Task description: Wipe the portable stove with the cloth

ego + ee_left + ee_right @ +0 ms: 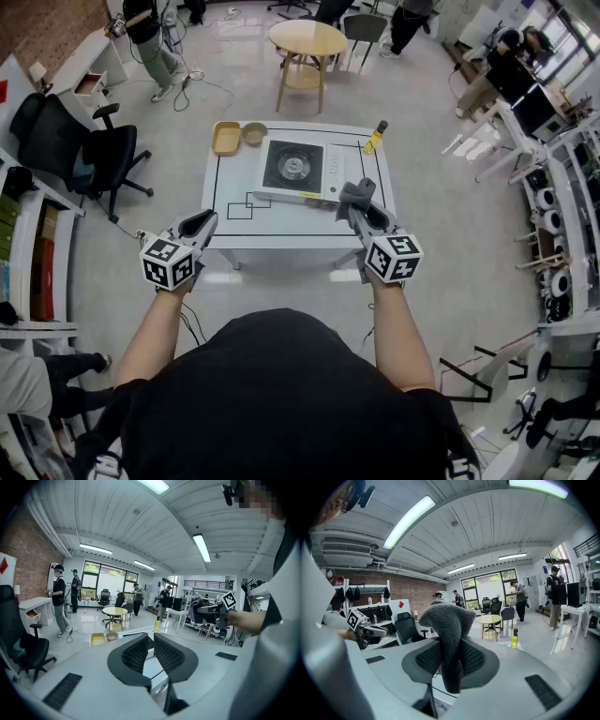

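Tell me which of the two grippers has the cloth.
The right gripper: its jaws are shut on the grey cloth, which bulges out above them. The left gripper has its jaws slightly apart with nothing between them.

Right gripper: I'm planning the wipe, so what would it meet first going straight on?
Probably the portable stove: the right gripper, shut on the cloth, aims at its front right corner. Height is unclear; it may pass above.
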Motion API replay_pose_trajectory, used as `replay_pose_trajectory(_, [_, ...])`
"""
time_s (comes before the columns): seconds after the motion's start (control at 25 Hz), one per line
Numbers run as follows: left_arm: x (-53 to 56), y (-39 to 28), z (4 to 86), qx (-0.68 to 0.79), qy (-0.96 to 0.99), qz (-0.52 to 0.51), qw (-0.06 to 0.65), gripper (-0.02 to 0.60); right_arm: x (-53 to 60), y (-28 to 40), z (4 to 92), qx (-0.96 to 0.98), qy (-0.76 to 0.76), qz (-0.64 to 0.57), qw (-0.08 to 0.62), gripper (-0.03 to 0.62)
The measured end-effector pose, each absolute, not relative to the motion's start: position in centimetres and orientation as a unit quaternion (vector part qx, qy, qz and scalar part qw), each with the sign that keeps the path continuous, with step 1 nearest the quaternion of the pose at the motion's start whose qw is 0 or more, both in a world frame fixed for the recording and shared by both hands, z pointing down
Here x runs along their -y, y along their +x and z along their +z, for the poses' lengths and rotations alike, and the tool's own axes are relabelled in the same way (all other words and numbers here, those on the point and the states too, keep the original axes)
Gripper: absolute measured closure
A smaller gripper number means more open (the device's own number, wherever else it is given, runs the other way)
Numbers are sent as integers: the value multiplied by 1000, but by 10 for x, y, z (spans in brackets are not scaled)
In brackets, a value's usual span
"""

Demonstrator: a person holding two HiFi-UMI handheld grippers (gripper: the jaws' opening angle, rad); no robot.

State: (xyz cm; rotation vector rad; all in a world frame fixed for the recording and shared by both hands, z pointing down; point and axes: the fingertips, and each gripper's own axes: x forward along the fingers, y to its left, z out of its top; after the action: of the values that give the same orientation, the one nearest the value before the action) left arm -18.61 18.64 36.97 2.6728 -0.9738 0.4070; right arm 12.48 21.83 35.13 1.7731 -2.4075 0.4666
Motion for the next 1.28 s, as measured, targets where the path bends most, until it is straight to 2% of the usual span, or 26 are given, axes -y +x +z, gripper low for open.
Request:
replay_pose_trajectory(0.32, [-206, -176, 370, 319, 927, 141, 135, 523, -243, 127, 361, 790, 588, 162, 69, 488])
replay_pose_trajectory(1.28, [-202, -234, 365, 311, 933, 113, 139, 523, -254, 80, 354, 767, 616, 162, 75, 488])
